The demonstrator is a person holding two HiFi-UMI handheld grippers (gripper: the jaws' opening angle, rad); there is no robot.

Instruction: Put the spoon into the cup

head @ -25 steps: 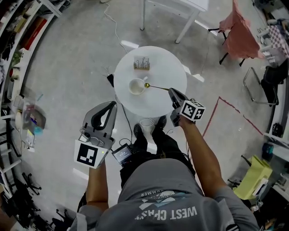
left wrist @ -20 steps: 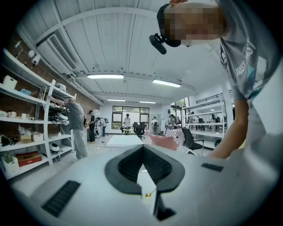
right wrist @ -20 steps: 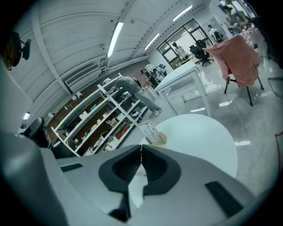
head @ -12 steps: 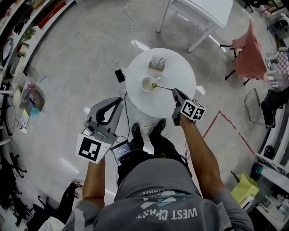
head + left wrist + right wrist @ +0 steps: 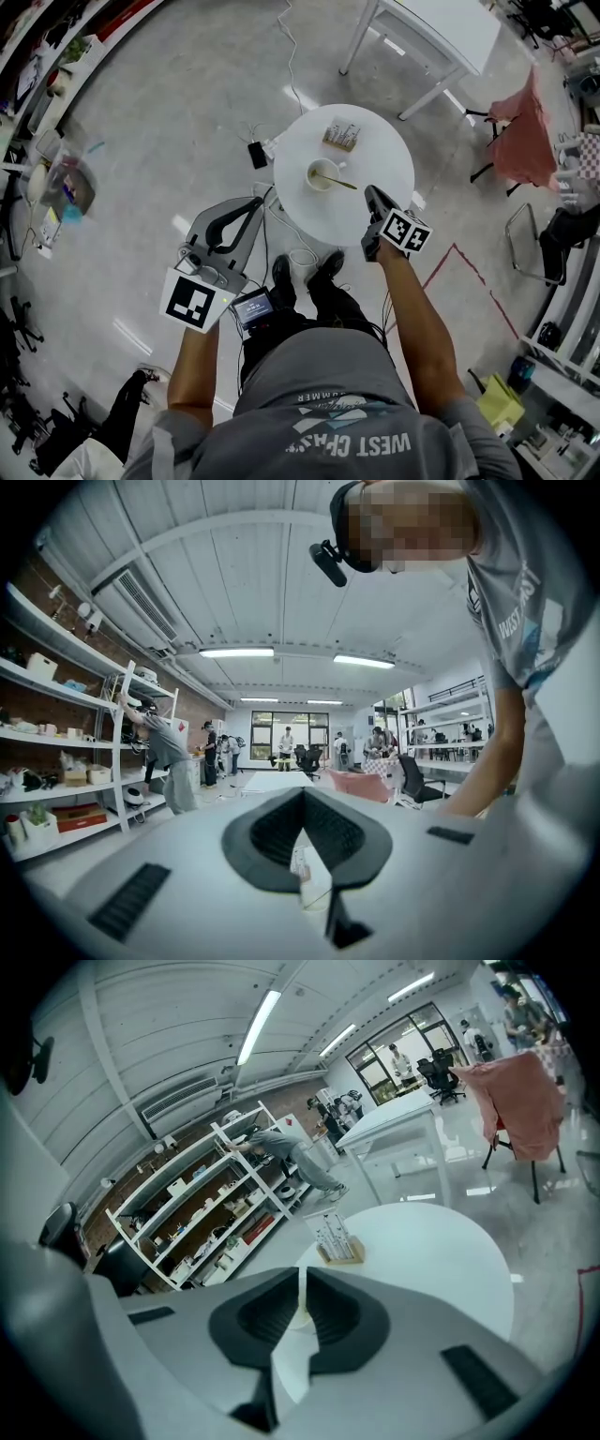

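The spoon (image 5: 337,181) has its round end in the cup (image 5: 320,175), near the middle of our round table (image 5: 375,150). Our right gripper (image 5: 368,192), at 4 o'clock, pinches the handle tight. Our left gripper (image 5: 251,204), at 8 o'clock, is closed and holds nothing.

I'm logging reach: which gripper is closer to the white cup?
The right gripper, tips over the round white table near the white cup; the left gripper hangs beyond the table's edge.
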